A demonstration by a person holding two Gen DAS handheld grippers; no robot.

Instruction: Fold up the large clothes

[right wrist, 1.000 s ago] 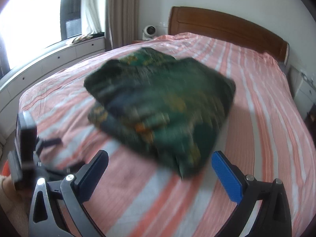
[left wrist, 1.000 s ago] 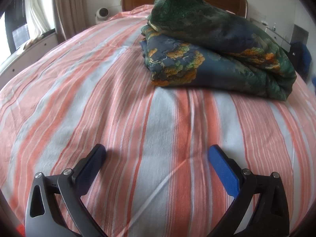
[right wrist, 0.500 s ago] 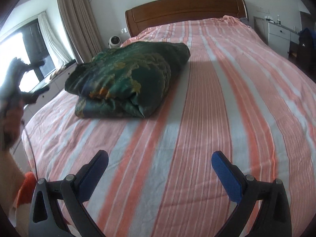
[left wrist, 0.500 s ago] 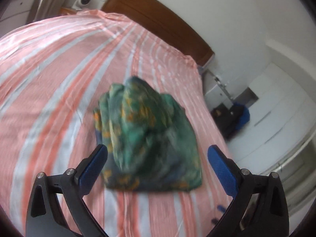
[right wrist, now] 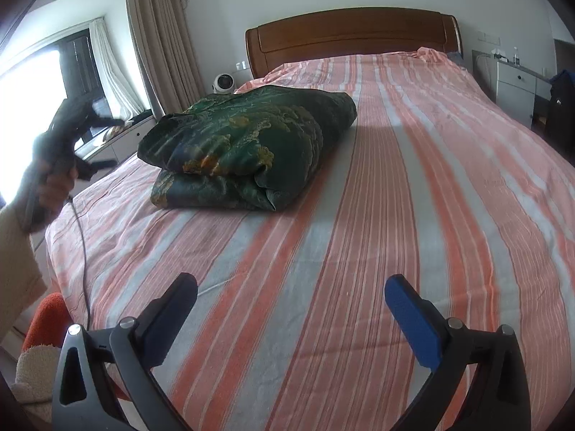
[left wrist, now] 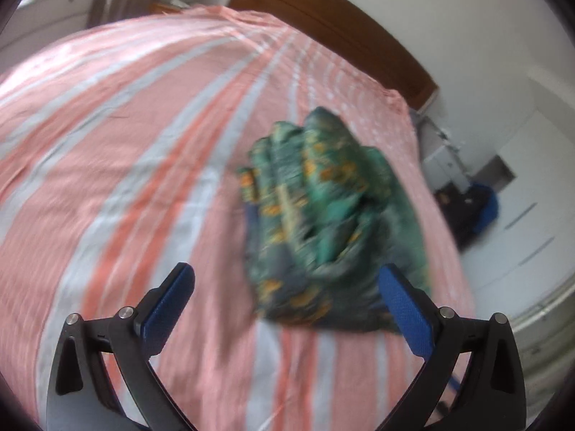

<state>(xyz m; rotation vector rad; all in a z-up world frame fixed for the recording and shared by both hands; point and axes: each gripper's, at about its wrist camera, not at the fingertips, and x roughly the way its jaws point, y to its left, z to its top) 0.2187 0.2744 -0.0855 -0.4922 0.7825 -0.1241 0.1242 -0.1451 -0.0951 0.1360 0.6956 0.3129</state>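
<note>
We hold both grippers wide apart and empty, with the folded garment lying on the bed.

Our left gripper (left wrist: 285, 289) hangs above the striped bedsheet (left wrist: 136, 165) with its blue pads spread, nothing between them; its view is blurred, yet we can make out the green, orange-patterned garment (left wrist: 323, 215) as a compact bundle on the sheet, just ahead of the right-hand pad. Our right gripper (right wrist: 291, 300) sits low over the near end of the bed, fingers likewise parted and bare. From there we see the garment (right wrist: 248, 147) folded into a thick stack on the left half of the sheet (right wrist: 413, 197), well short of the wooden headboard (right wrist: 352, 36). At the left edge of this view our left hand (right wrist: 54, 186) grips the other tool's handle, raised beside the bed, its cable trailing down. A small white fan (right wrist: 223, 82) stands near the curtain (right wrist: 161, 36).
</note>
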